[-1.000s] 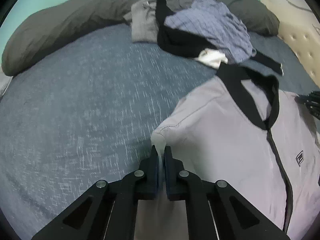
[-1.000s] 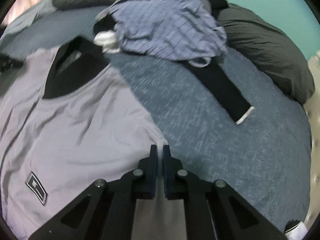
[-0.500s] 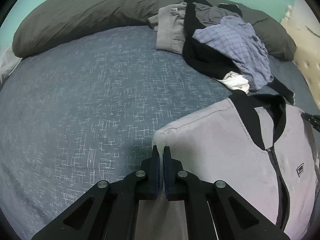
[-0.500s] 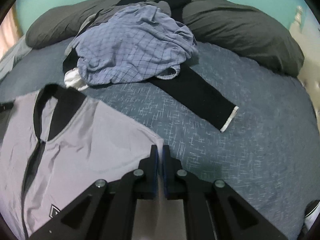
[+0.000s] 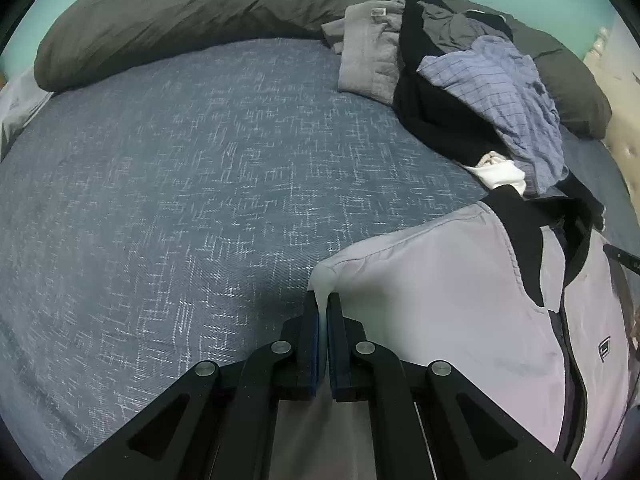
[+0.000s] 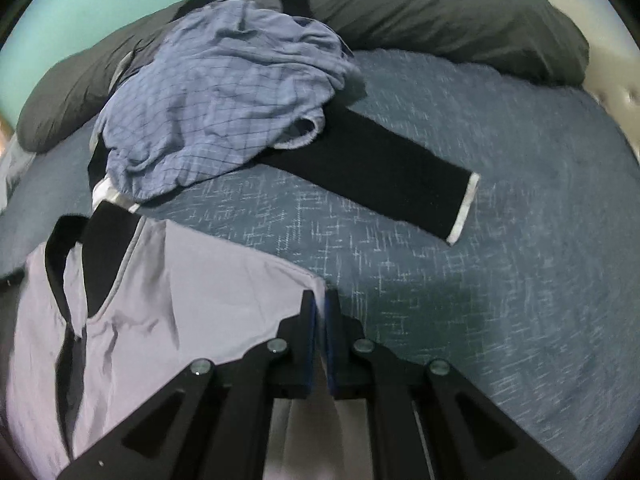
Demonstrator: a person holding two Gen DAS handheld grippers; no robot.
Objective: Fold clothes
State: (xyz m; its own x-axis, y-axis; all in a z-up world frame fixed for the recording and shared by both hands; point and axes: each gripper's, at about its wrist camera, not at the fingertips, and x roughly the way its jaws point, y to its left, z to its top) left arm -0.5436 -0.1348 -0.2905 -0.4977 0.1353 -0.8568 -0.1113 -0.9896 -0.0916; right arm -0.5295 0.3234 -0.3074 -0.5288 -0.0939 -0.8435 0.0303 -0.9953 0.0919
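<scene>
A light grey zip jacket (image 5: pixel 460 304) with a black collar and a small chest logo lies front up on the blue bedspread. My left gripper (image 5: pixel 323 300) is shut on its left shoulder corner. In the right wrist view the same jacket (image 6: pixel 168 304) spreads to the left, and my right gripper (image 6: pixel 320 298) is shut on its other shoulder corner. The jacket's lower part is hidden under both grippers.
A heap of clothes sits behind the jacket: a blue checked shirt (image 6: pixel 224 96), a black garment with a white-cuffed sleeve (image 6: pixel 384 184), a grey folded piece (image 5: pixel 368 60). A long dark pillow (image 5: pixel 192 12) runs along the teal wall. Bare bedspread (image 5: pixel 180 184) lies left; a beige headboard (image 5: pixel 620 92) stands right.
Both grippers, still shut on the jacket's shoulders, have carried it towards the clothes heap and pillows; the collar now lies close to the heap and the cameras tilt further up.
</scene>
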